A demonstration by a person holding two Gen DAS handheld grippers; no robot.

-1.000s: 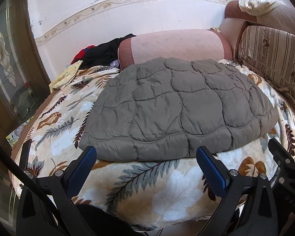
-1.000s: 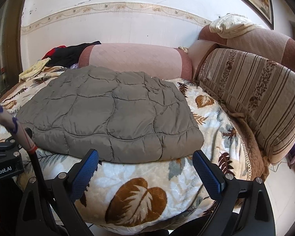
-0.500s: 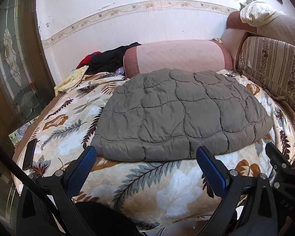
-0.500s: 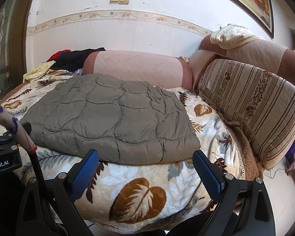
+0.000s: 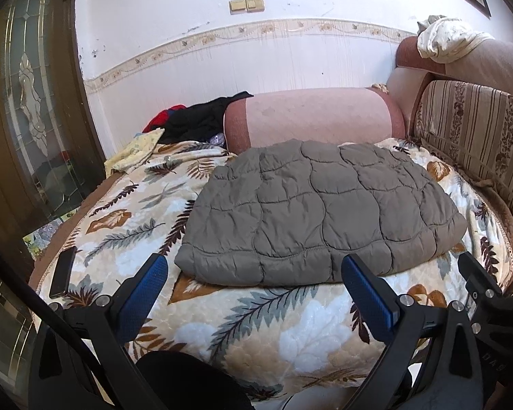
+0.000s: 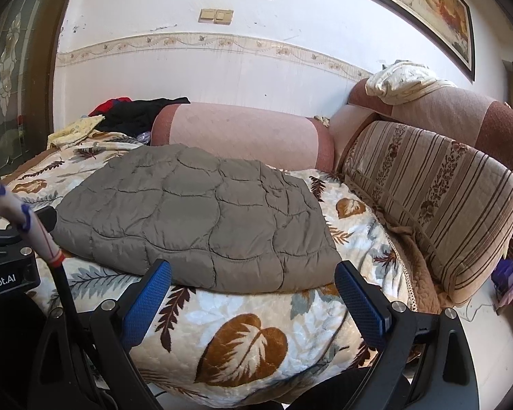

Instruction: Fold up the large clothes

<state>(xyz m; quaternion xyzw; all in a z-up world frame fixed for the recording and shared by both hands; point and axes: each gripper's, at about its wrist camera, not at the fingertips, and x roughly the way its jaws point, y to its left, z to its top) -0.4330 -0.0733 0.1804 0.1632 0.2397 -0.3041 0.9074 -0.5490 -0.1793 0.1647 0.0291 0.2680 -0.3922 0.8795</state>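
Garment count: one grey quilted jacket (image 5: 319, 212), folded into a thick rounded-rectangular pad, puffy, with curved stitched panels, lying flat at centre of the leaf-print blanket (image 5: 263, 328) on the sofa seat. Same jacket in right wrist view (image 6: 195, 218); blanket (image 6: 242, 338) plush, cream with brown and grey-green leaves.

Grippers: two. Left gripper (image 5: 254, 285) spread wide, nothing between its blue textured pads, held short of the jacket's near edge. Right gripper (image 6: 253, 290) likewise wide apart and empty, near the front edge, not touching.

Other items: one pink cylindrical bolster (image 5: 311, 118) behind the jacket; one striped floral back cushion (image 6: 431, 198); one loose heap of black, red and yellow clothes (image 5: 191, 121); one dark flat phone (image 5: 63, 271) on the blanket's left edge.
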